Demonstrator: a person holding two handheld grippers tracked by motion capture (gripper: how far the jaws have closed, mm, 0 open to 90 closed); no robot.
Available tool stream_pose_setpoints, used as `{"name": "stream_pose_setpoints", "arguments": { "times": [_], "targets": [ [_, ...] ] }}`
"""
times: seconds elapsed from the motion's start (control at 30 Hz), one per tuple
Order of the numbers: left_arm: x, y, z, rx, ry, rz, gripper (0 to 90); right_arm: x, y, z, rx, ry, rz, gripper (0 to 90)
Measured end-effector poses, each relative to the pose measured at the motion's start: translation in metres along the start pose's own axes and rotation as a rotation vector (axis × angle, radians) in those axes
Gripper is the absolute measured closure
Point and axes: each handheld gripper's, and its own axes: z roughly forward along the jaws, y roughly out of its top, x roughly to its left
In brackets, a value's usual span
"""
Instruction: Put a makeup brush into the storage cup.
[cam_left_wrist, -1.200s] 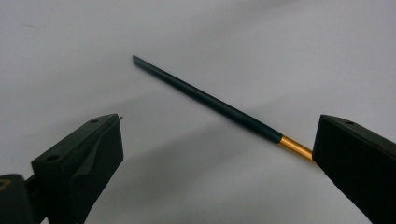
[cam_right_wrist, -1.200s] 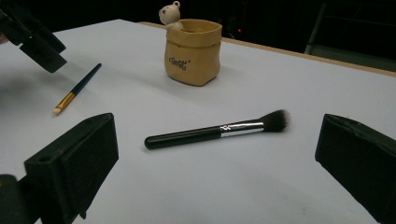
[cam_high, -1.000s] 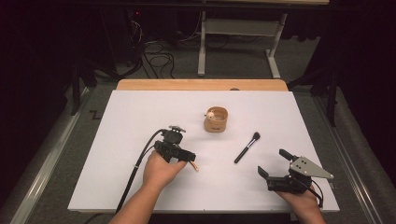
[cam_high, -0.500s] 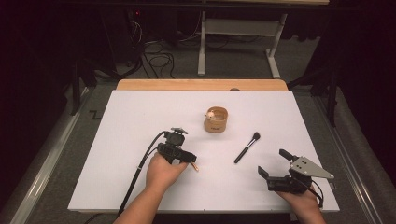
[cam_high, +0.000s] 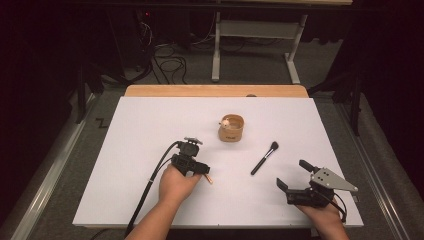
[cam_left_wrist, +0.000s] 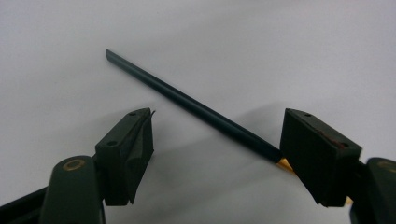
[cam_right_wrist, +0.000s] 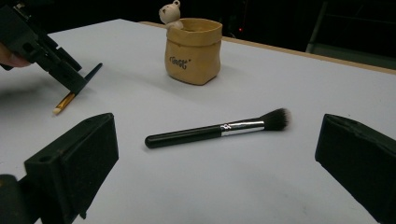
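Between left gripper (cam_left_wrist: 217, 149) fingers, closing but not yet gripping — slim dark pencil (cam_left_wrist: 187, 103), gold tip, flat on table (cam_left_wrist: 280, 46).

- You have a tan pouch-like cup (cam_high: 231, 130) mid-table, with a small bear figure (cam_right_wrist: 169, 12) at its rim.
- Your black makeup brush (cam_high: 264, 158) lies flat near it, apart.

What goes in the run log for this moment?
left gripper: closing around thin brush, not gripped | right gripper: open, idle | makeup brush: flat on table | cup: upright
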Motion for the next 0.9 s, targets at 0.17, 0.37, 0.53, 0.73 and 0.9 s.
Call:
{"name": "stream_pose_setpoints", "arguments": {
  "times": [0.17, 0.37, 0.53, 0.73, 0.9],
  "targets": [
    [0.0004, 0.0002, 0.0012, 0.004, 0.004, 0.001, 29.2, -0.0003, 0.0000, -0.0001, 0.001, -0.001, -0.002, 0.3],
    [0.0005, 0.0000, 0.0010, 0.010, 0.008, 0.007, 32.8, -0.0005, -0.0001, 0.0002, 0.000, -0.001, -0.003, 0.3],
    [0.0014, 0.0001, 0.0001, 0.013, 0.008, 0.009, 36.5, -0.0003, -0.0001, 0.0003, 0.001, -0.002, -0.003, 0.3],
    [0.0029, 0.0001, -0.0007, 0.010, 0.023, 0.010, 44.8, -0.0005, 0.0000, 0.0001, 0.000, -0.001, -0.004, 0.3],
    [0.0037, -0.0001, -0.0012, 0.007, 0.044, 0.021, 54.3, -0.0007, -0.0001, 0.0002, 0.000, -0.001, -0.004, 0.3]
  ]
}}
